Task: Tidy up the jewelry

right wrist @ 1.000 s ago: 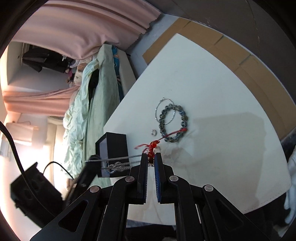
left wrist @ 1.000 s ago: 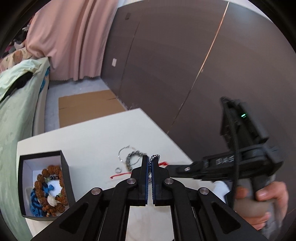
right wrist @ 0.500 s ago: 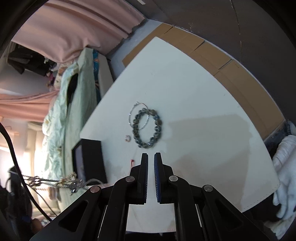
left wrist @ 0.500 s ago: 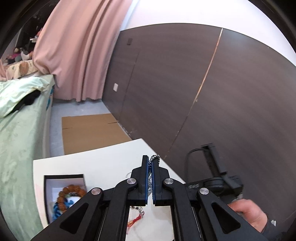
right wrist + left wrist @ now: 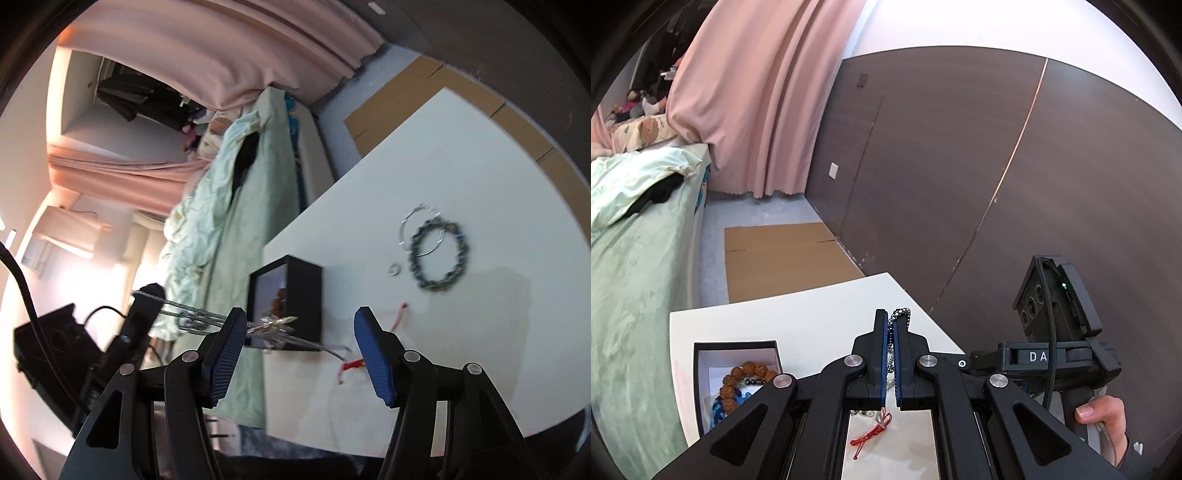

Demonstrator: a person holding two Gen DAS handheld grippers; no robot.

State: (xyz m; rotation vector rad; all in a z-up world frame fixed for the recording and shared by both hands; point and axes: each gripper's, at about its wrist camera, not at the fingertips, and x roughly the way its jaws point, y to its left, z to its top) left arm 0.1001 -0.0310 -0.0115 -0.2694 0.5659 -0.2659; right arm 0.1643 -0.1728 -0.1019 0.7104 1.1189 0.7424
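The left gripper (image 5: 893, 345) is clamping a silver chain (image 5: 900, 314) tight between its fingers, holding it up above the white table (image 5: 798, 314) so the chain is dangling down toward a red cord (image 5: 870, 437) on the tabletop. The right gripper (image 5: 299, 354) has just been opening its fingers, and nothing is pressed between them now. The black box (image 5: 304, 299) with beaded bracelets is sitting at the table's edge, well apart from a grey bead bracelet (image 5: 439, 256) overlapping a wire hoop (image 5: 404, 229).
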